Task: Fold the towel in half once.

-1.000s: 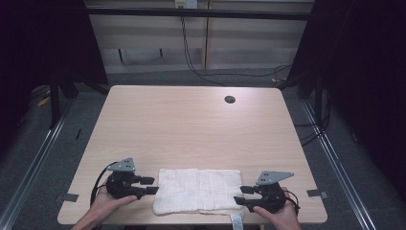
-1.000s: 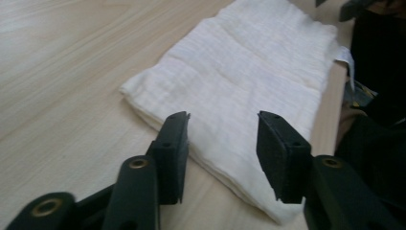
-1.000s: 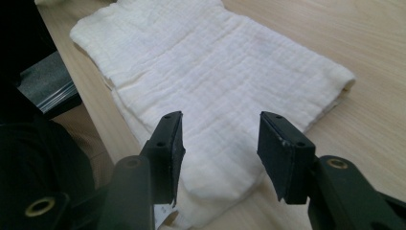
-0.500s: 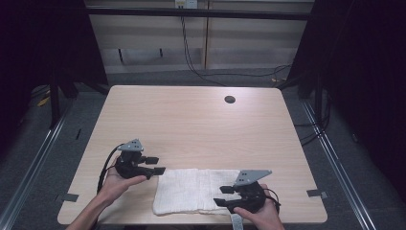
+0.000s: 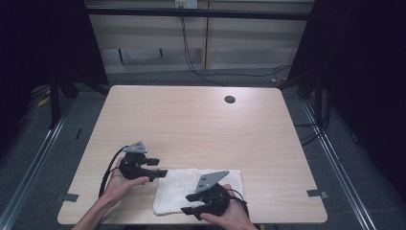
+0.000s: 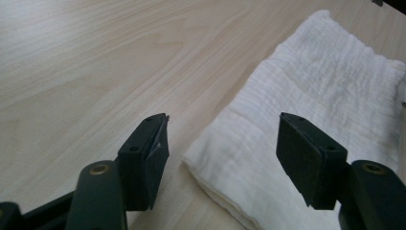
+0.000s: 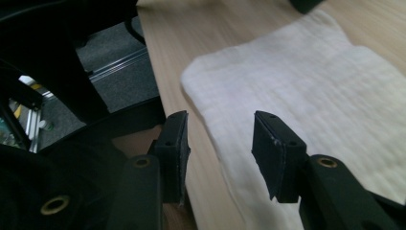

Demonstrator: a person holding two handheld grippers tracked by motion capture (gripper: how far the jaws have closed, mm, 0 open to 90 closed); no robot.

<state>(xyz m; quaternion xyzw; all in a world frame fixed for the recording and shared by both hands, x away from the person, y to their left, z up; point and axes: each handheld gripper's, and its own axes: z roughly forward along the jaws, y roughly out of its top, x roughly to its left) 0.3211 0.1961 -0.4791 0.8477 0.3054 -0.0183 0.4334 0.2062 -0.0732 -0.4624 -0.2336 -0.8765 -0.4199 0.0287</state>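
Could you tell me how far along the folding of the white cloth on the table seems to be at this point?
Done: the white cloth lies folded into a layered rectangle near the table's front edge. In hand: nothing is gripped; the left gripper, jaws just opened, frames the cloth's corner, while the right gripper, jaws narrowing but apart, hovers over the cloth's near edge. Left: probably another fold, starting with a fresh grasp on an edge.

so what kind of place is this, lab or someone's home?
Most likely a lab recording bench: a bare wooden table with a cable hole, metal rails along the floor, loose cables behind, and one folded white towel.
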